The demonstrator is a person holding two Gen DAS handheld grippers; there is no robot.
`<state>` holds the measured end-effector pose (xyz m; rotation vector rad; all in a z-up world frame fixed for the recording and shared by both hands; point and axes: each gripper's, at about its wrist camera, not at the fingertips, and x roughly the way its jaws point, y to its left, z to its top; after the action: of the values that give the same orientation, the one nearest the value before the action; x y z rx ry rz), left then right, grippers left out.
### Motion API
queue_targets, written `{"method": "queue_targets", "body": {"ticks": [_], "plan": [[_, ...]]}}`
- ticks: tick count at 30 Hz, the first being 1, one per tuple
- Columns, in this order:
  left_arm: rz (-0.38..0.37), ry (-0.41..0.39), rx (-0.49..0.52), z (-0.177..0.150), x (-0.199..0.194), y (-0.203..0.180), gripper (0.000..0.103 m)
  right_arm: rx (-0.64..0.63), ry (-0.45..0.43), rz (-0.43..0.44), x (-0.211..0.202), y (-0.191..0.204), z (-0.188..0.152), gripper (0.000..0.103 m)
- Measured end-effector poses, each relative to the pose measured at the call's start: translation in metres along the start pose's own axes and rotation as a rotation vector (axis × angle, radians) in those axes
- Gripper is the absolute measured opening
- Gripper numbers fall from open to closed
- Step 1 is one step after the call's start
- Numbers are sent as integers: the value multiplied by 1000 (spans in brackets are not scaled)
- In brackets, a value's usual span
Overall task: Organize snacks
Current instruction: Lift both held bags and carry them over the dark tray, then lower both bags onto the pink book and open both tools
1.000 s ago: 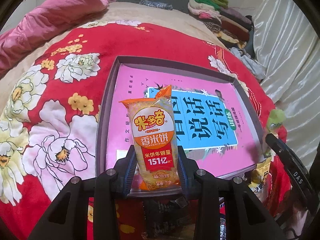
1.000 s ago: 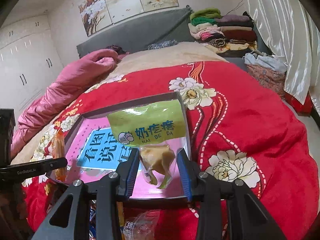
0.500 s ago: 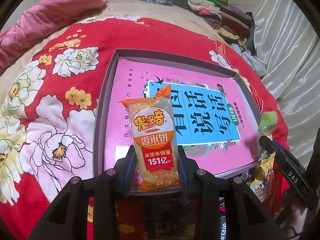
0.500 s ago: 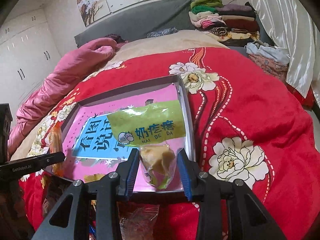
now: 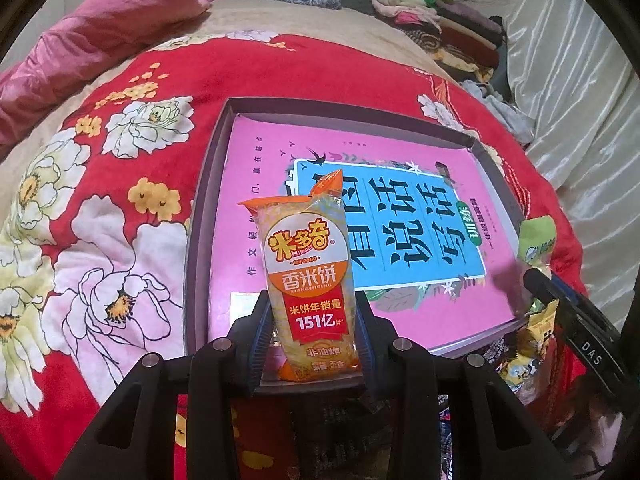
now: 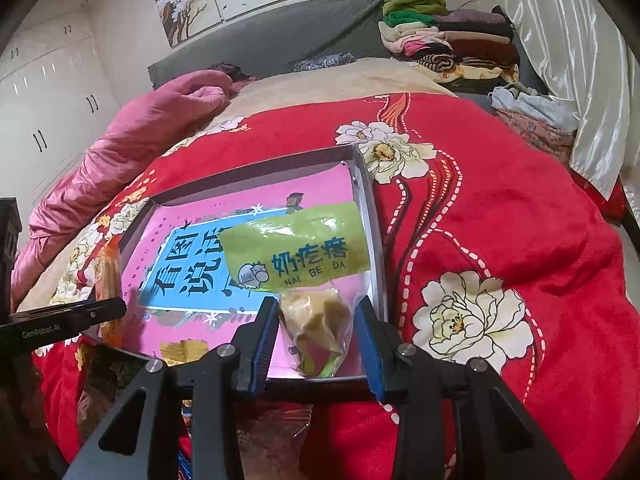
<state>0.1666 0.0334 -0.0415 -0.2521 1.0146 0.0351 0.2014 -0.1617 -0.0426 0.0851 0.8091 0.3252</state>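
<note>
Change since earlier frames: both grippers have been carried forward over the near edge of the tray; more of the tray floor is now seen beyond each packet.
Meaning for the task: placement into the tray is judged to be imminent; neither packet has yet been set down.
Left gripper: closed narrowly on the rice cracker packet, which is clamped at its lower half between the blue pads.
Rice cracker packet position: held upright, above the tray's near-left corner, close to the left wall.
Right gripper: closed narrowly on the milk curd bag, which is gripped at its clear lower part, the green header standing above the fingers.
Milk curd bag position: above the tray's near-right corner, just inside the right wall.
Tray: rests on the red floral blanket; its floor is covered by a pink printed book cover.
Loose snacks: further packets are seen below the tray's near edge.
Contact with tray floor: cannot be determined from either view.
</note>
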Motion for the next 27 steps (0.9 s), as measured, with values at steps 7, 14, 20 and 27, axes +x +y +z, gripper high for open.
{"method": "queue_targets", "body": {"ticks": [7,14,20,27], "plan": [[11,9,4,0,2,0,41,7,0,1,0,-1,-1,40],[6,15,-11,-1,2,2,41,18,-2,9,-2,-3,-1,40],[-2,21,-16,-2,1,2,41,30,-4,17,-2,-5,0,40],[-2,20,-2,-4,-2,-2,45,35,-5,21,-2,-4,0,40]]}}
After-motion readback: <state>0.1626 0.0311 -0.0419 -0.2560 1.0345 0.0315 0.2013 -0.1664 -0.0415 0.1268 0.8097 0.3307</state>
